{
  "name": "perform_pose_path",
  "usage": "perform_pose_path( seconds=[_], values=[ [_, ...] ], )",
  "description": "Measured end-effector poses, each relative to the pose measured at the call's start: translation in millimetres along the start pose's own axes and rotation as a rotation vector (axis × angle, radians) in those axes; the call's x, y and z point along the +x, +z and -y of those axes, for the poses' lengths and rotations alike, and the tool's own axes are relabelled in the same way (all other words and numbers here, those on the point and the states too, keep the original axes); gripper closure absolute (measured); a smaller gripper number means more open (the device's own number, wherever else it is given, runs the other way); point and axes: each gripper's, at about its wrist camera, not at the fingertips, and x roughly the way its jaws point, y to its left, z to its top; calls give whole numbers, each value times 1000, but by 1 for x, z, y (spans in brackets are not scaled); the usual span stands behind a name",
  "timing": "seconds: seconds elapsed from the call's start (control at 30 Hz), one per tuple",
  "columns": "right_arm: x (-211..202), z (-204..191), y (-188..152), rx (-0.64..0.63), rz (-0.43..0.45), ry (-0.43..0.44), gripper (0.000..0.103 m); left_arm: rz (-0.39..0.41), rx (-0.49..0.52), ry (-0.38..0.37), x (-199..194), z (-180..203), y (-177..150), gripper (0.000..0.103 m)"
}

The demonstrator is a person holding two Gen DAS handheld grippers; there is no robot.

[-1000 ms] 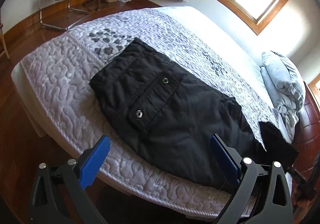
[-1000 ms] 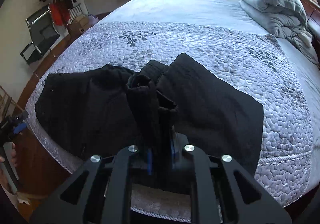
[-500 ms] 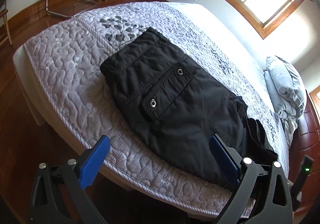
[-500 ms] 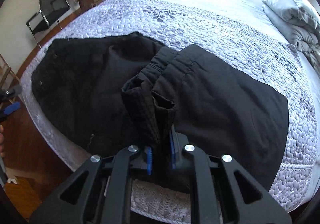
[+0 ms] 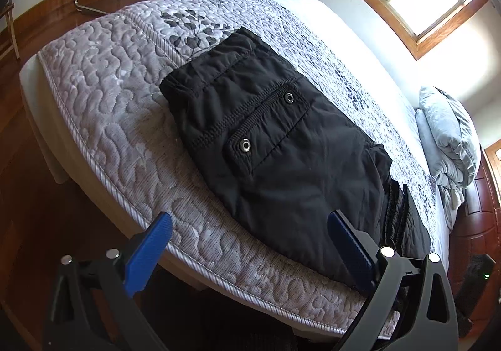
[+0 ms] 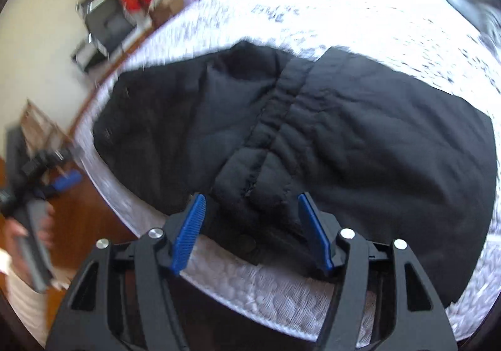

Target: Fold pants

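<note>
Black pants spread across quilted bed, gathered cuff bunched toward the camera; right gripper low over the near edge, blue pads apart, jaws just been opening, cuff lying between them with neither pad pressing it; left gripper at far left, blurred, held in a hand over wooden floor; chair against the wall, smeared by motion.
</note>
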Motion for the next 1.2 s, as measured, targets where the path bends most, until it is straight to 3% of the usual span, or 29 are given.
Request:
perform_pose_path(
  seconds=[0.2, 0.27, 0.5, 0.6, 0.63, 0.7, 0.73, 0.77, 1.03, 1.1, 1.2],
  values=[
    [7, -14, 4, -109, -10, -74, 35, -15, -8, -13, 5, 4, -3, 4],
    [18, -17, 3, -130, -26, -106, 39, -17, -4, -18, 5, 6, -4, 4],
    [44, -10, -3, -110, -71, -120, 43, -23, -5, -9, 5, 3, -4, 4],
    [46, -10, -4, -124, -82, -118, 66, -26, -17, -1, 7, 0, -3, 4],
    [46, -11, -5, -137, -80, -140, 79, -28, -21, 0, 7, -1, -3, 4],
    [43, -8, -5, -147, -78, -134, 83, -33, -29, -1, 9, -2, -4, 4],
    [42, -8, -5, -147, -76, -125, 93, -36, -30, -3, 9, -2, -4, 4],
    [40, -8, -6, -149, -79, -105, 95, -37, -30, -4, 10, -1, -4, 4],
    [37, -25, -19, -233, -98, -97, 94, -56, 3, -6, 16, 11, -7, 4],
    [37, -20, -18, -205, -96, -73, 91, -57, 10, -7, 17, 14, -7, 4],
    [31, -16, -15, -163, -94, -14, 78, -55, 15, -5, 19, 16, -5, 4]
  ],
)
